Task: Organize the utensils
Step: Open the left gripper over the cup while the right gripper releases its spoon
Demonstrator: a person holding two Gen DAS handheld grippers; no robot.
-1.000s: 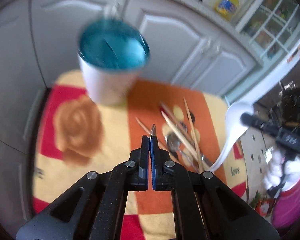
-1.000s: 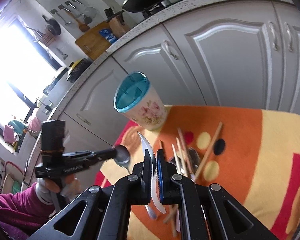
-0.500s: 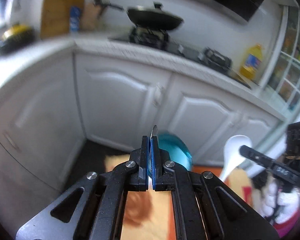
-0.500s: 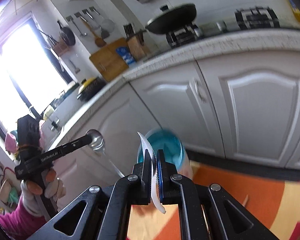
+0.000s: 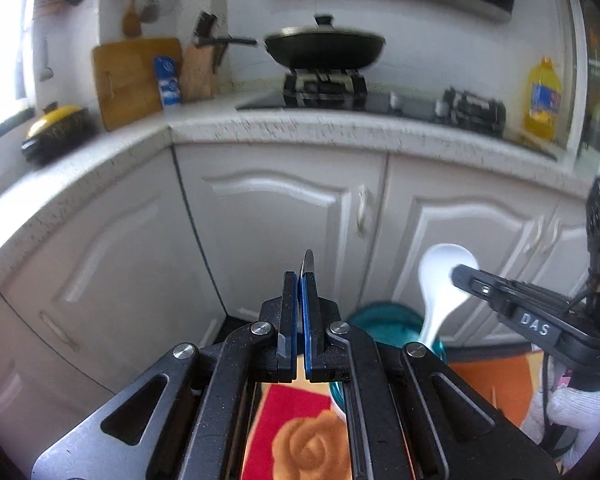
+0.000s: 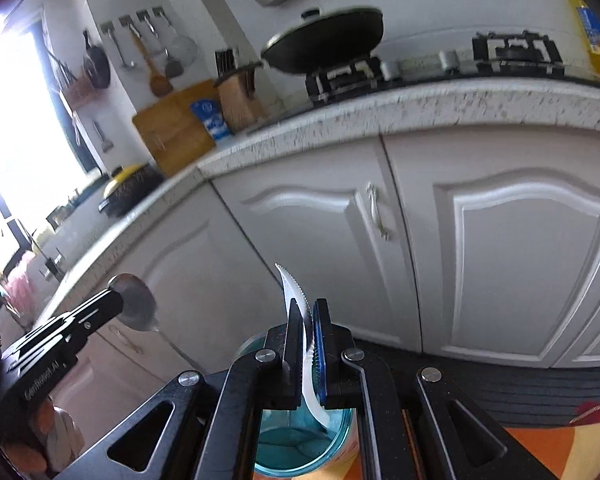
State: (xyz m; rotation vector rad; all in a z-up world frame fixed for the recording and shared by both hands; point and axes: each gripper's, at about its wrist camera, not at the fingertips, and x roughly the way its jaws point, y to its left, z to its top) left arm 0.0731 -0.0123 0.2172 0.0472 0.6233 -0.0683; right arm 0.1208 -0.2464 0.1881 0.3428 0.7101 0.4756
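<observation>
My left gripper point(image 5: 300, 280) is shut on a metal spoon point(image 5: 308, 262); in the right wrist view its bowl point(image 6: 138, 308) sticks out past that gripper. My right gripper point(image 6: 307, 307) is shut on a white plastic spoon point(image 6: 296, 300), its handle end reaching down over the teal-lined cup point(image 6: 300, 440) just below. In the left wrist view the white spoon's bowl point(image 5: 444, 272) points up in the right gripper point(image 5: 460, 276), its handle over the cup point(image 5: 384, 320). The cup stands on an orange, red and yellow cloth point(image 5: 300, 440).
White cabinet doors point(image 5: 284, 220) stand close behind the cup, under a speckled counter point(image 5: 300, 128) with a stove and black pan point(image 5: 324, 46). A dark mat point(image 6: 520, 384) lies by the cabinets. The loose utensils on the cloth are out of view.
Both grippers have tilted upward and come in over the cup, each still shut on its spoon. The utensil pile on the cloth has dropped out of view.
</observation>
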